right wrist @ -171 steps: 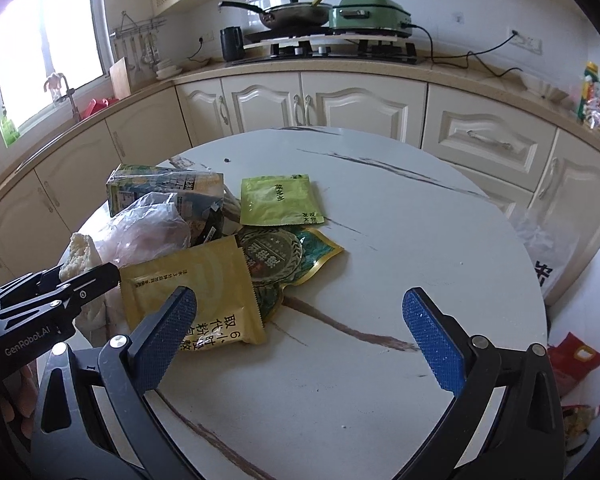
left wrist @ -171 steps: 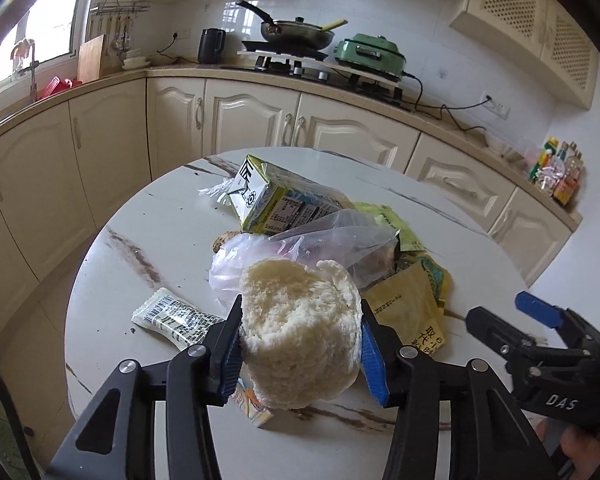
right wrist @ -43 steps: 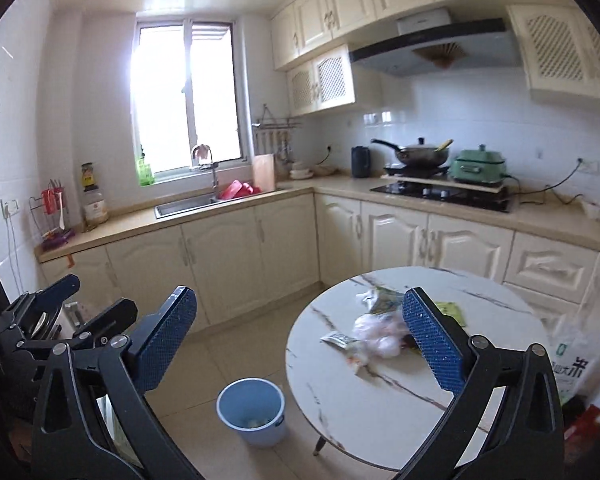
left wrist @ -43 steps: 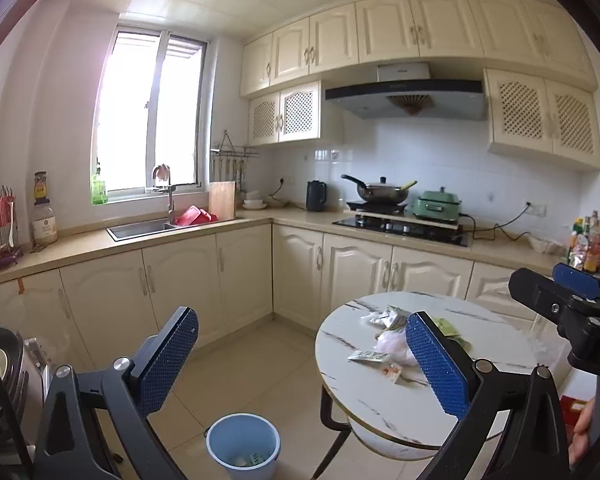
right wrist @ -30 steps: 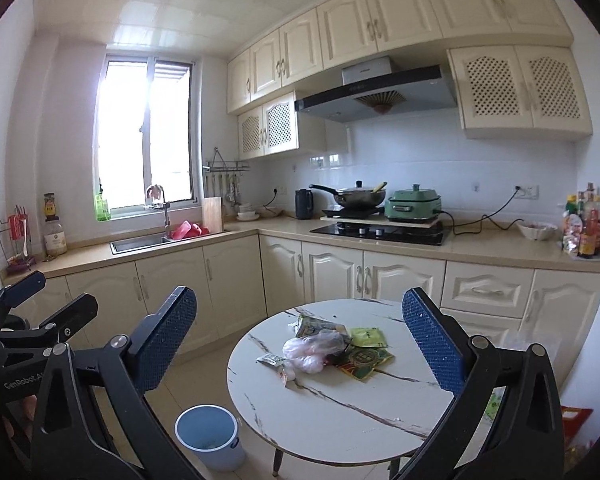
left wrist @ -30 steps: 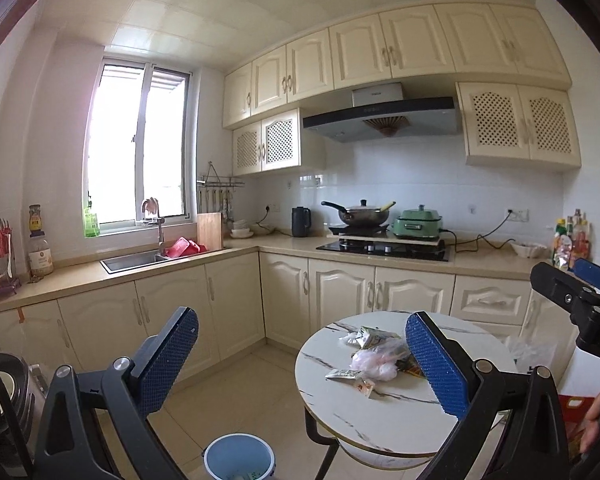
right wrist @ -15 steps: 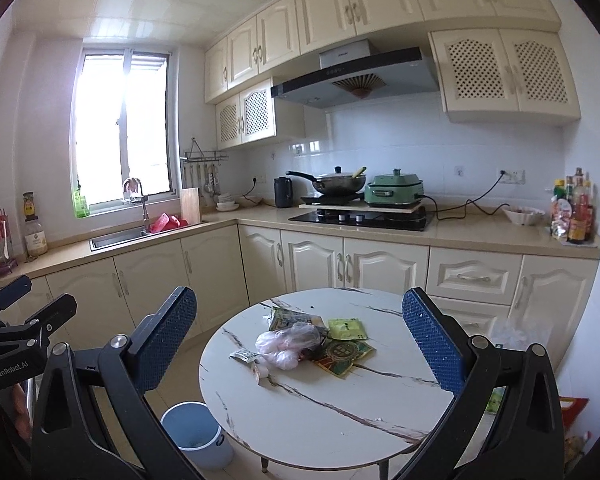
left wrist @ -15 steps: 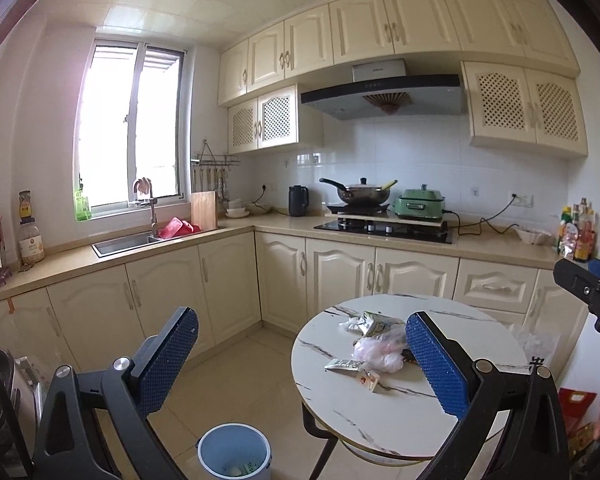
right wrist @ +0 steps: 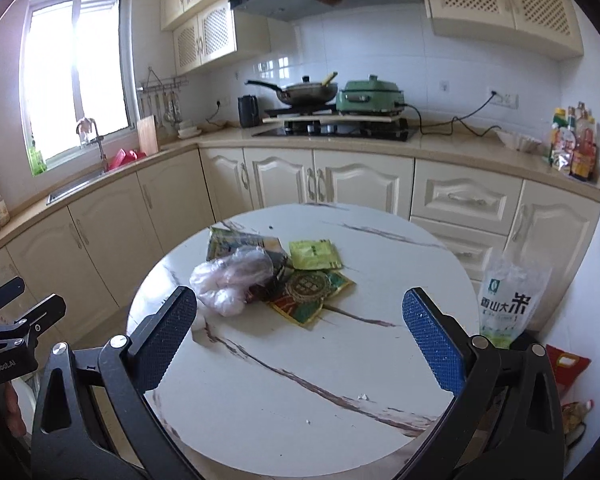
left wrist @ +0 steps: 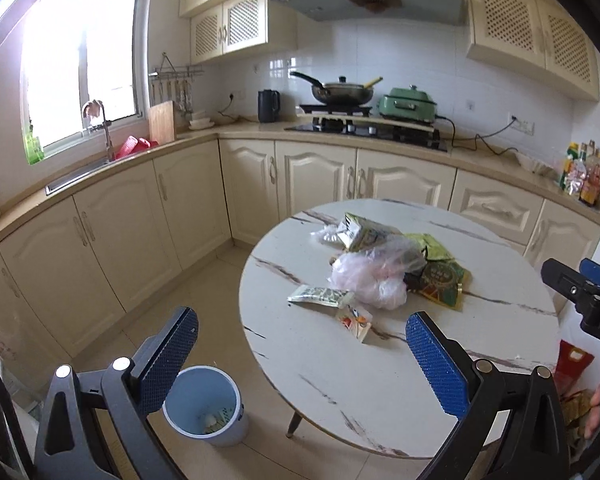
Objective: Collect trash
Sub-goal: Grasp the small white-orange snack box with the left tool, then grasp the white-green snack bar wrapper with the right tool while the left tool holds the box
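Both tools are spread wide and carry nothing. The left tool (left wrist: 300, 360) is held above the floor at the near edge of the round marble desk (left wrist: 380, 380), its left pad over the tiles and its right pad over the desk top. Below its left finger stands a pale blue waste bin (left wrist: 204, 404) on the floor, just beside the desk's edge, with a few scraps lying at its bottom.

The right tool (right wrist: 300, 340) is held over the near part of the desk (right wrist: 300, 392), with bare marble between its blue pads.

The trash sits in a loose heap toward the far side of the desk. A crumpled clear plastic bag (left wrist: 374, 276) lies in the middle of it. Behind the bag lies a flattened green drink carton (left wrist: 364, 232). To the bag's right a dark green and red snack packet (left wrist: 440, 284) lies flat, and beyond it a light green sachet (right wrist: 314, 254). In front of the bag, closer to the bin side, lie a small printed wrapper (left wrist: 320, 294) and a little orange and white packet (left wrist: 354, 320), the two almost touching.

A rice bag (right wrist: 508, 304) stands on the floor to the right of the desk.
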`<state>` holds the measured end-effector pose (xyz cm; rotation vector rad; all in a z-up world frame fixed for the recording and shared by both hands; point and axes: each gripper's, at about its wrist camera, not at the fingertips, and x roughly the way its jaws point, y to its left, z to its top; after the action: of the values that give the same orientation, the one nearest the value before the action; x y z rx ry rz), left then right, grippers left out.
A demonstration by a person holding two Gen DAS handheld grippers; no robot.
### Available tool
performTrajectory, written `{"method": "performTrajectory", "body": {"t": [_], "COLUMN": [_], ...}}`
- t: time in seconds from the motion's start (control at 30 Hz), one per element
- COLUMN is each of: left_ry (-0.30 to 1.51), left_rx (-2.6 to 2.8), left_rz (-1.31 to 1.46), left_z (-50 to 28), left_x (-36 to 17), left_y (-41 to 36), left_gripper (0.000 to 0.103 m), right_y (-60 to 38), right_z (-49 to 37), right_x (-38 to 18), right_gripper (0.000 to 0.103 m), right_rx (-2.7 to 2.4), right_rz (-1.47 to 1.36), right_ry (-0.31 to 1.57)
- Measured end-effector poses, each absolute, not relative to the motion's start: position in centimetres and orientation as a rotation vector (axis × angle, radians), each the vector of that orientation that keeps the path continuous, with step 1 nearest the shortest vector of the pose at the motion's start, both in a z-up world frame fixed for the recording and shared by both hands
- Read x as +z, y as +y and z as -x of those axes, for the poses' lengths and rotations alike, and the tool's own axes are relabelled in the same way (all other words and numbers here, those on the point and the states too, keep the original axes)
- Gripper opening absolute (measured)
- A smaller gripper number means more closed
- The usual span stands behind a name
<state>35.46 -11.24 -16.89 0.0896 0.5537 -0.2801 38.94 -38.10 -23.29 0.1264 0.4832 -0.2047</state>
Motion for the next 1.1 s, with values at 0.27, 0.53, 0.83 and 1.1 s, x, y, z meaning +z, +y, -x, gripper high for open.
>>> {"method": "performTrajectory", "body": {"t": [0.27, 0.53, 0.83, 1.1], "left_ry": [0.704, 0.829, 0.826, 0.823], "left_rx": [-0.314, -0.302, -0.362, -0.506], "left_rz": [-0.127, -0.103, -0.082, 0.012], "left_z": [-43.2, -51.3, -55.0, -54.0], "left_x": [-21.6, -24.2, -25.1, -25.0], "left_y": [-16.3, -19.4, -19.9, -15.4], "left_gripper": [0.100, 0.080, 0.022, 0.018], "right_y": [-41.0, -43.7, -42.8, -38.5], "right_z": [-44.9, -48.2, -50.6, -52.4], "right_x": [-28.4, -30.6, -30.9, -30.2], "right_gripper": [0.103, 0.103, 0.103, 0.103], "right_rx": [-0.203, -0.208, -0.151, -0.070], "right_rz": [-0.131, -0.133, -0.133, -0.102], "right_ry": [0.624, 0.689, 0.694, 0.672]}}
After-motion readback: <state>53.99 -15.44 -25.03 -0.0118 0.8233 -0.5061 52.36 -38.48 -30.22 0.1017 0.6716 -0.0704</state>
